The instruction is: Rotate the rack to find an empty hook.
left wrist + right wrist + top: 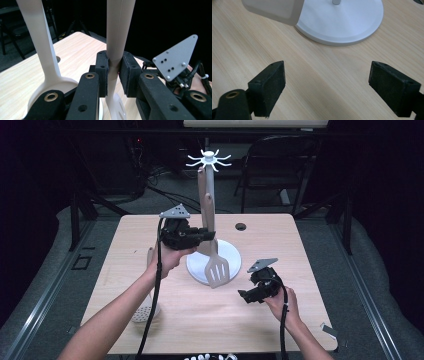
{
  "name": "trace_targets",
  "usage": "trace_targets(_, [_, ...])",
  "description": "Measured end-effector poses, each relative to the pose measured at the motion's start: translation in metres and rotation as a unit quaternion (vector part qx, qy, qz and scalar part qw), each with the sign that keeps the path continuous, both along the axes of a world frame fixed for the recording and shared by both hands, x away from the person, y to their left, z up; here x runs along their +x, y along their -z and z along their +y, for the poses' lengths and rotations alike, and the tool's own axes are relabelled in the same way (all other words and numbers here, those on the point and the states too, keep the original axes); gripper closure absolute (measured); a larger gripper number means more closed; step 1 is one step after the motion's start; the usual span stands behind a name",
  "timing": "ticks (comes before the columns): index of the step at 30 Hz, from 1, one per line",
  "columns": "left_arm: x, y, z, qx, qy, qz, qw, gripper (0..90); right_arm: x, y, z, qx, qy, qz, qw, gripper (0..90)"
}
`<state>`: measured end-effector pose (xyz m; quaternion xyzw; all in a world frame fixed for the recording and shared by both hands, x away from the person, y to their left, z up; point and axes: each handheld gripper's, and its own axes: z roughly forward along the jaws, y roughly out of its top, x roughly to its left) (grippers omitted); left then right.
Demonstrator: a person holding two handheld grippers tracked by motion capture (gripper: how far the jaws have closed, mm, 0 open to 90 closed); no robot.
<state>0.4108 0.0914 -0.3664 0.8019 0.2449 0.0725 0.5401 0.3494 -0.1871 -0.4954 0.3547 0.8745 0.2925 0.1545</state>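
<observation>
- Left gripper [202, 236] is raised above the tabletop [200, 320], fingers [102, 72] clamped on the spatula [212, 245] handle, beside the stand [210, 185].
- Right gripper [250, 295] hangs low, fingers [268, 87] spread wide with nothing between them.

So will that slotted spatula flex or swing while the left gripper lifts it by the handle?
Probably stiff: the slotted spatula hangs straight below the left gripper. Its smooth, narrow handle might slip or pivot between the pads. The broad blade could knock the stand.
</observation>
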Motion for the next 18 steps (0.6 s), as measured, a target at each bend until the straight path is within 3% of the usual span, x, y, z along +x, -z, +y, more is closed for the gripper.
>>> trace_targets(18, [0.015, -0.014, -0.014, 0.012, 0.001, -0.01, 0.9999, 77.6, -0.001, -0.001, 0.001, -0.002, -0.003, -0.001, 1.0, 13.5])
